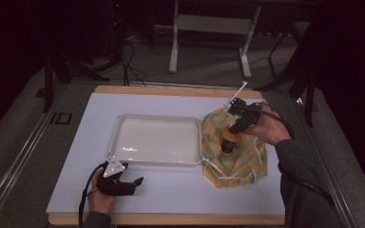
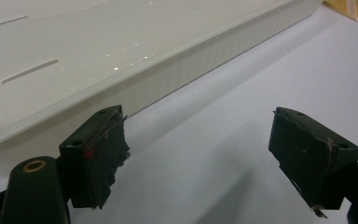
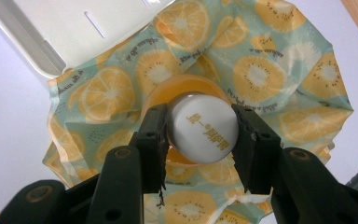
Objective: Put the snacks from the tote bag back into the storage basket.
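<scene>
While the left tongs point(image 1: 135, 182) lay low on the white surface point(image 1: 66, 180) at its near edge, jaws spread wide with nothing between them, a hand point(image 1: 100, 199) gripped them from below. Just beyond them stood the shallow white tray point(image 1: 119, 124), its near wall lying across their line to the far side. The left gripper view showed that ribbed wall point(image 2: 177, 79) close ahead of the two black jaws, plus slots in the tray floor, and a corner of patterned cloth point(image 2: 354, 9) at the upper right.

To the right of the tray, touching its corner, lay the citrus-print cloth point(image 1: 247, 161), rumpled, with white ties trailing at its near edge. On it stood a small bottle point(image 1: 227, 142), and the right tongs point(image 1: 230, 134) reached down onto it from the right hand point(image 1: 266, 127).

The right gripper view looked straight down on the bottle's white cap point(image 3: 203, 127), printed with gold characters, orange body beneath, with both jaws pressed against the cap's sides
</scene>
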The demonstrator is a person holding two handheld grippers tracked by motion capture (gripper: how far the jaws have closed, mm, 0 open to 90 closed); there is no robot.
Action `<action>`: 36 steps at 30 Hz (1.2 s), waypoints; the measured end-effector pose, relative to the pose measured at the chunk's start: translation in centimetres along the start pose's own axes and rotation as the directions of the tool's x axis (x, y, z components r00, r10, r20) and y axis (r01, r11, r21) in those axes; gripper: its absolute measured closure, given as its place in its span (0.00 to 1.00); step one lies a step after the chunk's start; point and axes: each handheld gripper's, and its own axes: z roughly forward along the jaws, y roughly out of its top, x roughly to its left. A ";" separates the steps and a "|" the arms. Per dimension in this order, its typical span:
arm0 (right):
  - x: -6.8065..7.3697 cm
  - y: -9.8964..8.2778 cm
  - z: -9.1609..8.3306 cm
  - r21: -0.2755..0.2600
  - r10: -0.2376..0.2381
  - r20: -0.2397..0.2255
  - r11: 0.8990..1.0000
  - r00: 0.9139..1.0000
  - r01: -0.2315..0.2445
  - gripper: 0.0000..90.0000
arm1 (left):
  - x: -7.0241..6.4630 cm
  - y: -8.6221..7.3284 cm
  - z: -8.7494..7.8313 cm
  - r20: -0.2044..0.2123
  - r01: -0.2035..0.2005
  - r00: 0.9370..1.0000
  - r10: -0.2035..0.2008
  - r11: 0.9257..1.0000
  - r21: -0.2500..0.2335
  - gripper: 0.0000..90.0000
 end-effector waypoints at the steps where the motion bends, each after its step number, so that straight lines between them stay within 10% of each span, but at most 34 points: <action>1: 0.0 0.1 0.0 0.002 0.003 0.002 1.000 1.000 -0.003 0.65 | 0.0 0.0 0.0 0.000 0.000 1.000 0.000 1.000 0.000 0.21; 36: -0.1 0.9 -3.5 -0.018 0.039 0.062 0.999 0.997 -0.038 0.65 | -0.1 0.0 0.0 -0.003 -0.007 1.000 0.007 1.000 0.000 0.22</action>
